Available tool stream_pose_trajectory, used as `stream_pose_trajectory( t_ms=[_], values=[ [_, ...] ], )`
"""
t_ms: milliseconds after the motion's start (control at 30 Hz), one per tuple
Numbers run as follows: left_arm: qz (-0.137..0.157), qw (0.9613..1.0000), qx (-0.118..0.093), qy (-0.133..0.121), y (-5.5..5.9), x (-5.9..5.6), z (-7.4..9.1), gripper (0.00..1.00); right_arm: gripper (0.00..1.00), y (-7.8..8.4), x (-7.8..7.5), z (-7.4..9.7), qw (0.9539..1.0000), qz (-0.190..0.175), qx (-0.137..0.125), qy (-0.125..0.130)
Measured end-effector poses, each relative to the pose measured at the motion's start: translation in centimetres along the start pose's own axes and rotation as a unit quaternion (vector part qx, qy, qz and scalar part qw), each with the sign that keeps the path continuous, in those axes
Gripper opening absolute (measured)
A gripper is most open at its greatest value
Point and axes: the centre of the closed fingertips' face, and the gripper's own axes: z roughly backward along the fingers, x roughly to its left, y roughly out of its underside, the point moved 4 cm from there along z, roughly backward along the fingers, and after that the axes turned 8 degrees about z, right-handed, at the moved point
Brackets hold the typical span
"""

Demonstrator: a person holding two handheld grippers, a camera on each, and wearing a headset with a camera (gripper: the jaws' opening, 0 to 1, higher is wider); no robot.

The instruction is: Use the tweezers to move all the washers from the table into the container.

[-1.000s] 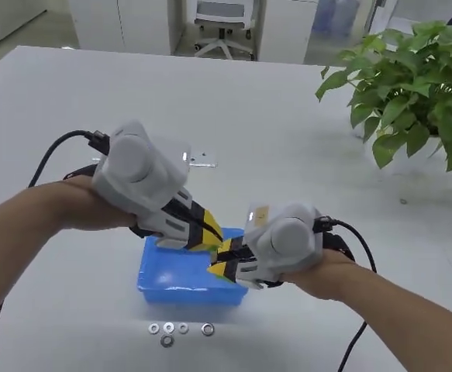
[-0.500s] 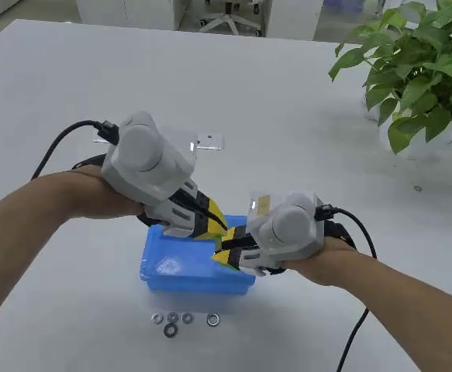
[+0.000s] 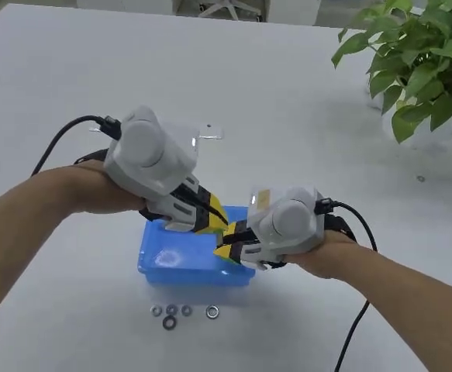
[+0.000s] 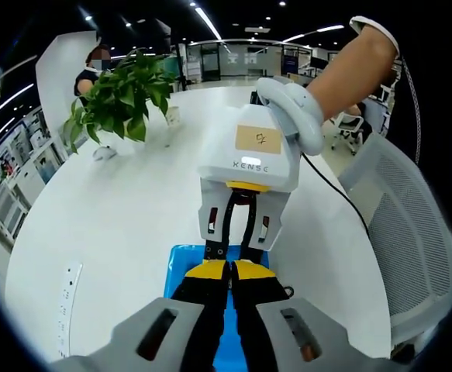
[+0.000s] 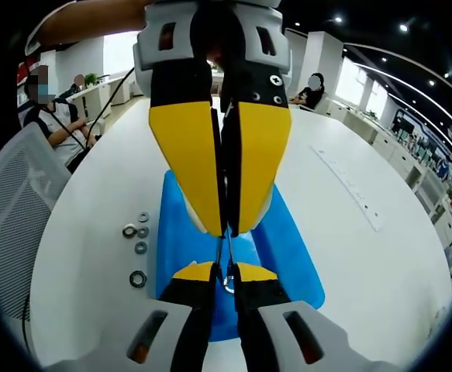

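**Head view with both gripper views: tweezers spanned between two grippers above the container.**

The left gripper [image 3: 215, 223] and right gripper [image 3: 226, 244] meet tip to tip over the blue container [image 3: 171, 263].

In the right gripper view, the tweezers [image 5: 226, 249] appear as a thin metal strip. It runs out from between the yellow tips of the left gripper [image 5: 222, 174] at the top and into the right gripper [image 5: 224, 273] at the bottom.

Both pairs of jaws are pressed narrow. The right pair is closed on the tweezers. The left pair appears closed on the other end, though the contact itself is hidden between the pads. The left gripper view shows the same narrow jaws of the left gripper [image 4: 229, 271] facing the right gripper [image 4: 241, 225].

The long axis of the tweezers lies along the line joining the two grippers, above the container floor [image 5: 291, 248].

Five washers [image 3: 186, 310] lie on the table [image 3: 70, 93], just outside the container wall nearest the person. None can be made out inside it.

From the jaws they lie down and toward the person. In the right gripper view, the washers [image 5: 141, 248] sit left of the jaws, past the container's left wall.

The right gripper is the lower and nearer of the two. The pick therefore probably falls to it, and would need the tweezers swung off their present axis and out over that wall.
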Motion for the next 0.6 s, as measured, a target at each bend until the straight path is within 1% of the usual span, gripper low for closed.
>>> stream_pose_trajectory(
  t_ms=[233,600],
  values=[
    [-0.001,1.0,0.002,0.0,0.03,-0.05,-0.01,0.05,0.11,0.0,0.09,0.0,1.0,0.001,0.001,-0.001],
    [-0.005,1.0,0.002,-0.001,-0.51,-0.35,0.29,0.05,0.11,-0.3,0.18,0.54,1.0,0.006,0.0,0.004]
  ],
)
